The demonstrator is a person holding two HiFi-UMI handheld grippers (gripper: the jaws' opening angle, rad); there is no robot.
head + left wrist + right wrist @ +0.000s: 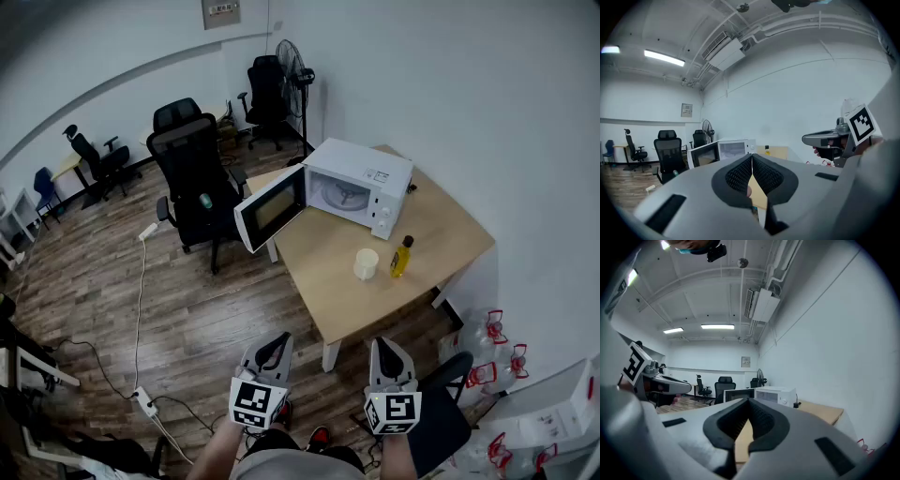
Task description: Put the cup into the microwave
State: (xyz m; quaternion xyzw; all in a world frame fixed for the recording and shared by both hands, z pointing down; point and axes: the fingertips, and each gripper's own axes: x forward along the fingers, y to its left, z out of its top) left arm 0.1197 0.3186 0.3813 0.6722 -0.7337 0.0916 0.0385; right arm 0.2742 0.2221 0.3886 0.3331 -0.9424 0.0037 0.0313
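We hold our left gripper [752,156] and right gripper [749,401] short of the table [450,234], each with its jaws pressed together on nothing. The cup [366,263] stands on the table at about 12 o'clock from the right gripper, well apart, with a yellow bottle [401,257] just beside it at 3 o'clock. The microwave [370,183] sits at the cup's 12 o'clock, its door [272,208] swung open toward 9.

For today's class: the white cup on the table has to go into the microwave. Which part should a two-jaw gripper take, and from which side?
Probably the side wall of the cup, below the rim, coming in level from the near edge of the table. The cup stands upright, and the yellow bottle stands close on its right, so that jaw has little room.
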